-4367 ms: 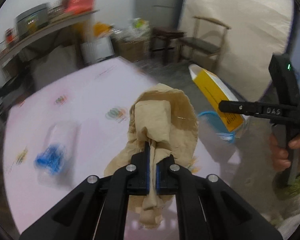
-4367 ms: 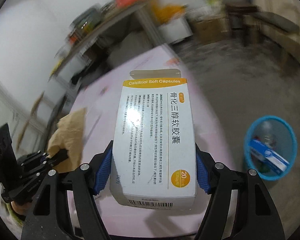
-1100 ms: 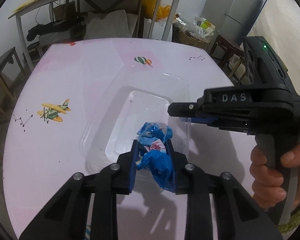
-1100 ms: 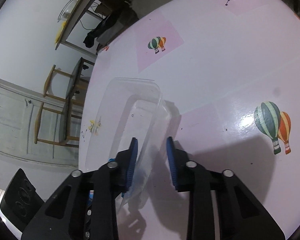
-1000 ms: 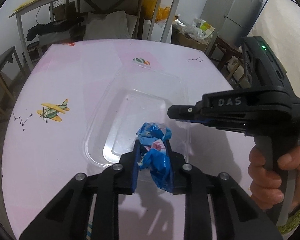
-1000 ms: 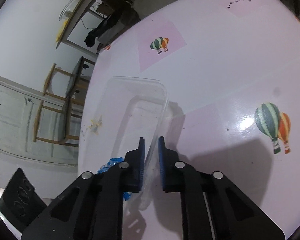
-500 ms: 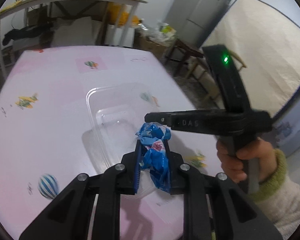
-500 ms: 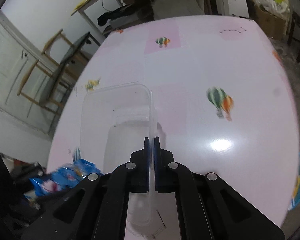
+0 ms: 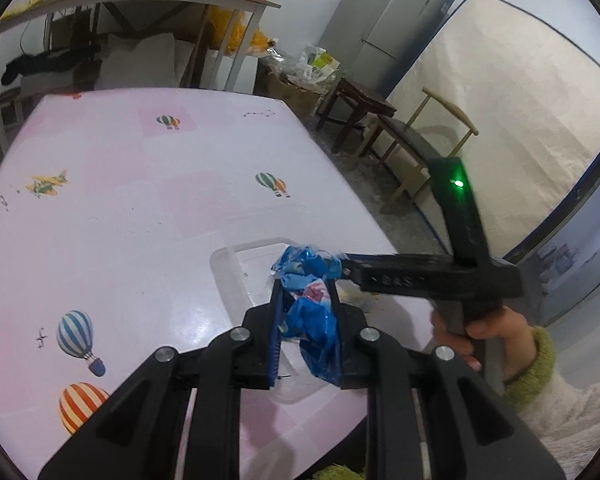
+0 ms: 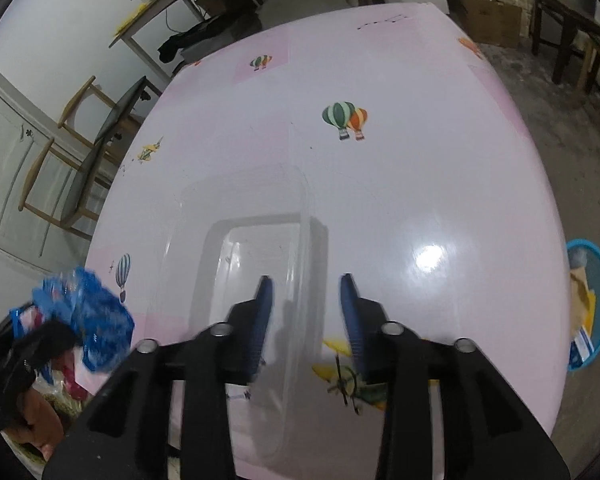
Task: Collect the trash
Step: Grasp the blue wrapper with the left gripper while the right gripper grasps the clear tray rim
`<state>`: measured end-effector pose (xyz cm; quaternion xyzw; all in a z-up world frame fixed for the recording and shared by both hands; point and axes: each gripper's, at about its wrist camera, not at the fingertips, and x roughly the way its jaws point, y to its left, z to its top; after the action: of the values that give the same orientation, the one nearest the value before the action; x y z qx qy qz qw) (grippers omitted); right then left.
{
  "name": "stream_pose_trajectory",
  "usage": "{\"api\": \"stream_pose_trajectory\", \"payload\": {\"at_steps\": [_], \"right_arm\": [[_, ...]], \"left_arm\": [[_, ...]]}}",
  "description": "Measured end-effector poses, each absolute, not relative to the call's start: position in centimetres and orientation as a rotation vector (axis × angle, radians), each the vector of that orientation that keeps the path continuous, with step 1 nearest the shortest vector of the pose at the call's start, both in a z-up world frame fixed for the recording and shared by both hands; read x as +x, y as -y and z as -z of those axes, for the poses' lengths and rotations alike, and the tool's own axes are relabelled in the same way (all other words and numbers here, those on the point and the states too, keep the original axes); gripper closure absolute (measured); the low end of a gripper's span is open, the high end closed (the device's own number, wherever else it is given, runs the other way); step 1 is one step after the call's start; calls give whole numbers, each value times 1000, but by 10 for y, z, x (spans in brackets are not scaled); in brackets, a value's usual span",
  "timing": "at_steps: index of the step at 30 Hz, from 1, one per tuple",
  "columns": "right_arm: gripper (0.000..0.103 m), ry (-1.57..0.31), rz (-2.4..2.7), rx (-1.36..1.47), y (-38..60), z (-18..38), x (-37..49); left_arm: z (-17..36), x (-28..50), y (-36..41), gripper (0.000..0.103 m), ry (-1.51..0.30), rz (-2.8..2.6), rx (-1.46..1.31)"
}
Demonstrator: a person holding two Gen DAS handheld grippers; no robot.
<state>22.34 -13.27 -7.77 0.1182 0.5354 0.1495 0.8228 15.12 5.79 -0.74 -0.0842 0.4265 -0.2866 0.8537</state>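
Now that your right tool (image 10: 306,304) is spreading its jaws, the clear rectangular plastic tray (image 10: 256,240) it pinched by the rim half a second ago lies free near the right edge of the pink balloon-printed table (image 10: 380,184), its rim between the blue pads untouched. Your left tool (image 9: 304,312) still clamps the crumpled blue plastic wrapper (image 9: 310,304) above that tray, so I judge both pieces have yet to reach the blue round bin (image 10: 592,304) on the floor past the right edge. Only faint raised lettering, seemingly "DAS", shows on the right tool's body; the wrapper's print is unreadable.
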Motion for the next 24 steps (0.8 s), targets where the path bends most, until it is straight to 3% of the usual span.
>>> {"api": "stream_pose_trajectory", "payload": {"at_steps": [2,6,8,24], "right_arm": [[66,-1138,-299,246,133,81,219],[91,-1123,-276,275,136,88,216],[98,-1112,-269,282,138,88,212],[100,-1070,-202,308,155,88,207]], "left_arm": [[9,150,-55,85,-894,587,-150],[13,150,-44,85,-890,553,-80],[14,149,-37,85,-880,531,-32],[0,143,-22,85,-799,486,97]]}}
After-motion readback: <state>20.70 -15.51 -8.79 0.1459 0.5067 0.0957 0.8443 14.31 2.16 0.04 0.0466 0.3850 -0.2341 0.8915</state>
